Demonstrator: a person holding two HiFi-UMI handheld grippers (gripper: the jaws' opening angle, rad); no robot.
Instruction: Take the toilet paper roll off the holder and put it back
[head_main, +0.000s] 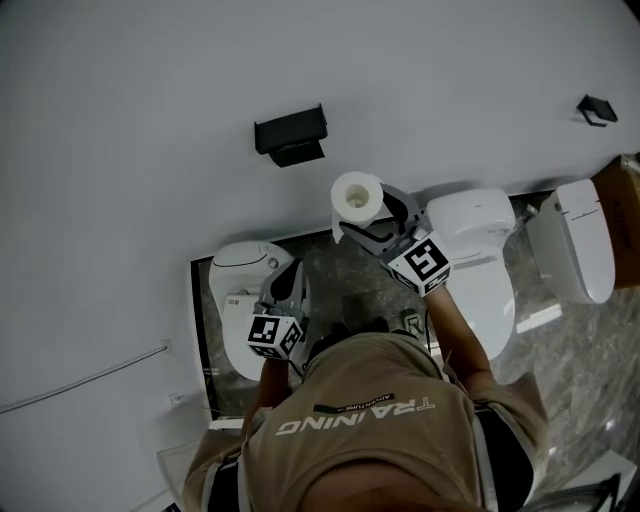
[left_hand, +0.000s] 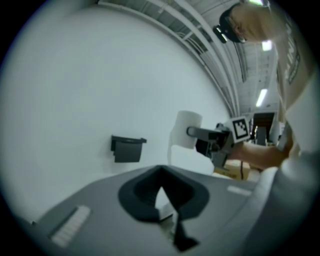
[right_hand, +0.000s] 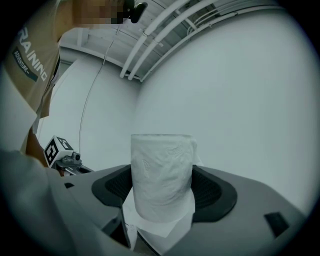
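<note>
We found the toilet paper roll off its holder and in the air in front of the white wall. The right gripper carried it. In the head view it sat to the right of the black holder and apart from it, with the open end of the core turned toward the camera.

In the right gripper view the fingers pressed on the round body from both sides, about halfway along its length. A loose sheet hung free beneath the roll. The left gripper waited lower down, near the person's body, over a white toilet. Its fingers were drawn together with nothing between them. Its own view looked up at the holder and at the other gripper with the roll.

We judged the roll to be very light, soft and easy to dent. The embossed paper gave the pads plenty of friction, so a slip seemed unlikely, but a hard squeeze would flatten the winding and the cardboard core. The mid-body hold looked right to us, because it left both ends of the core free to meet the holder. The loose sheet was the weak spot. It could tear, or catch on the holder's edge on the way in.

We could not make out how the holder takes the roll, since only its dark body showed against the wall. With the roll off the holder, we reckoned that putting it back was what remained.
</note>
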